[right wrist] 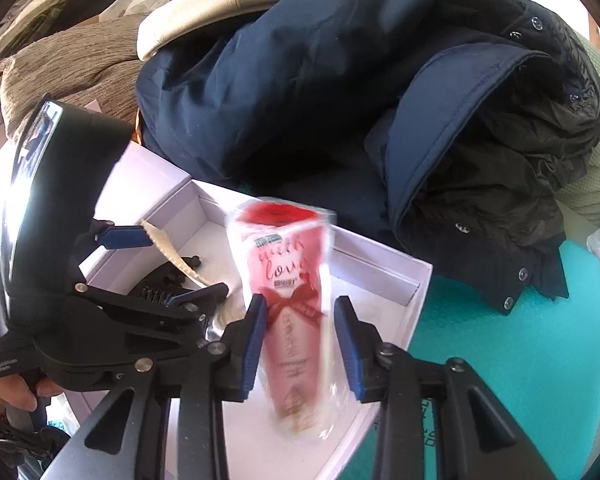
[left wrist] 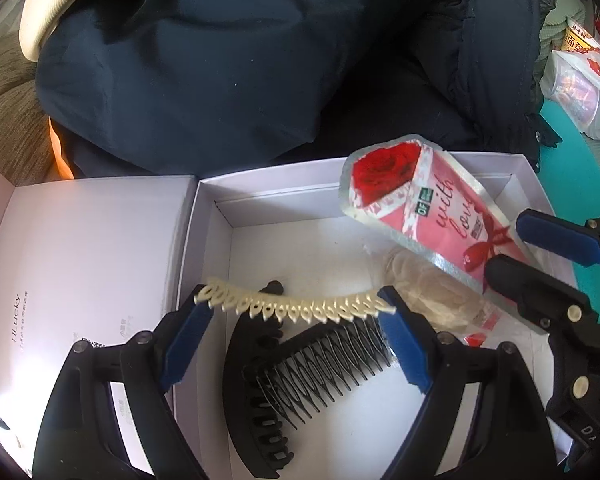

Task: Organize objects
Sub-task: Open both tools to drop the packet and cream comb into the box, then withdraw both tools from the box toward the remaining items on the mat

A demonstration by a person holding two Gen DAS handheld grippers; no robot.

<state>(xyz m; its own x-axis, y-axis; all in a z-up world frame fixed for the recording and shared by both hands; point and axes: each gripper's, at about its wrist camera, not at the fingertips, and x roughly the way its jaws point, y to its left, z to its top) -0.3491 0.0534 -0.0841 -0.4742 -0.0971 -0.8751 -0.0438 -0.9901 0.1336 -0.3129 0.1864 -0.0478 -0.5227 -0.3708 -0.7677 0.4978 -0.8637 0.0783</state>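
Between my right gripper (right wrist: pixel 300 344) pads, probably released: blurry pink rose pouch (right wrist: pixel 288 280) reading "with love"; left gripper (left wrist: pixel 296 332) clamps pearl comb (left wrist: pixel 296 306).

You have one white box (left wrist: pixel 204 216) with one lid (left wrist: pixel 80 240), two hair combs, cream (left wrist: pixel 296 306) and black (left wrist: pixel 328 364), one black claw clip (left wrist: pixel 256 420), one pink rose packet (left wrist: pixel 416 216), one clear bag (left wrist: pixel 420 284), and two dark jackets (right wrist: pixel 284 80).

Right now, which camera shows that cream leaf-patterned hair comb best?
The left wrist view: the cream comb spans its gripper, leaves and dark teeth clear. The right wrist view shows only a sliver of it.
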